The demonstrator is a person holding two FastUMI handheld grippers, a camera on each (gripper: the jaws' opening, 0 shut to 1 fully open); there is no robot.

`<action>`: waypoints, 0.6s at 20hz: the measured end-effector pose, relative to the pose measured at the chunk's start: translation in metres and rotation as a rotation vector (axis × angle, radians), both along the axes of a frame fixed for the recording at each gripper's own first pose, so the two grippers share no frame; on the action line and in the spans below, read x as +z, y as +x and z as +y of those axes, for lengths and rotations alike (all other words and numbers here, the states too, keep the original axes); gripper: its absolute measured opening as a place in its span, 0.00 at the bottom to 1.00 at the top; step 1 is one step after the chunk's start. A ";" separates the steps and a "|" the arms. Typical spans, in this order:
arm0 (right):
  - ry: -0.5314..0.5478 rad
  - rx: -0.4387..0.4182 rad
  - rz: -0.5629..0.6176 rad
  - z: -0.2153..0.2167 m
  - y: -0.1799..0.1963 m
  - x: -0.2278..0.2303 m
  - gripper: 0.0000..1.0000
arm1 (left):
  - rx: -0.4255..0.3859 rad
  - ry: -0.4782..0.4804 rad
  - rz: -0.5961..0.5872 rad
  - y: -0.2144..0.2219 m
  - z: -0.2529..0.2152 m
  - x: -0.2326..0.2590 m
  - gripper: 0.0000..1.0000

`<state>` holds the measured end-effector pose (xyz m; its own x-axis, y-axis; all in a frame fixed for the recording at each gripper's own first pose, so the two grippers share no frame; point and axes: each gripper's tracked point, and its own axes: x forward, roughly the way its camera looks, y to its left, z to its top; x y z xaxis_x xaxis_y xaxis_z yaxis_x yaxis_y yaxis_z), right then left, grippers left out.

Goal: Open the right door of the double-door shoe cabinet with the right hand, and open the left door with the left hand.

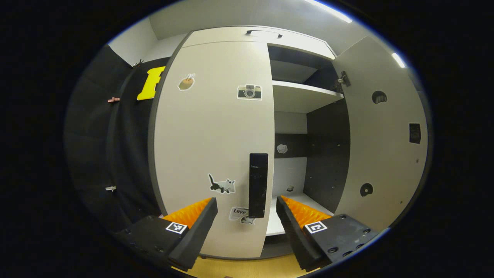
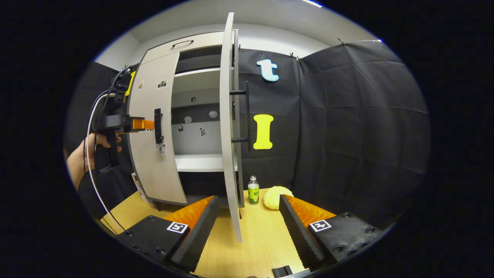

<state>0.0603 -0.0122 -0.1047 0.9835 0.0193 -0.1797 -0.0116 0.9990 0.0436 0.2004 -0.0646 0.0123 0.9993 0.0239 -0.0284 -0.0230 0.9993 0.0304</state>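
Left gripper view: left claw [image 1: 247, 216] spread wide, lined up on the black bar handle [image 1: 258, 185] of the left door [image 1: 208, 146], fingers to either side of the handle and short of it, nothing held. Spread wide probably to straddle the bar before closing on it. Left door shut against the shoe cabinet [image 1: 297, 96]; right door [image 1: 382, 135] swung fully out, shelves exposed between the two.

Right gripper view: right claw [image 2: 247, 224] also wide and empty, low over the counter [image 2: 254, 247], near the open right door [image 2: 229, 127] seen edge-on, its handle [image 2: 246, 116] on the far face. Probably parked clear, its half of the job looking done. Beyond that door, a small bottle [image 2: 253, 190] and a yellow lump [image 2: 276, 197] on the counter. Left of the cabinet, a hand [image 2: 87, 154] bringing the left claw [image 2: 148, 124] up to the left door handle [image 2: 158, 125].
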 end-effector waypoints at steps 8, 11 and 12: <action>-0.002 0.101 0.059 0.016 0.009 -0.032 0.98 | 0.017 -0.006 0.049 0.051 -0.007 -0.010 0.86; 0.002 0.135 0.066 0.020 0.017 -0.038 0.98 | 0.031 -0.005 0.052 0.057 -0.008 -0.011 0.69; -0.001 0.148 0.067 0.022 0.020 -0.039 0.98 | 0.037 -0.005 0.055 0.059 -0.008 -0.012 0.66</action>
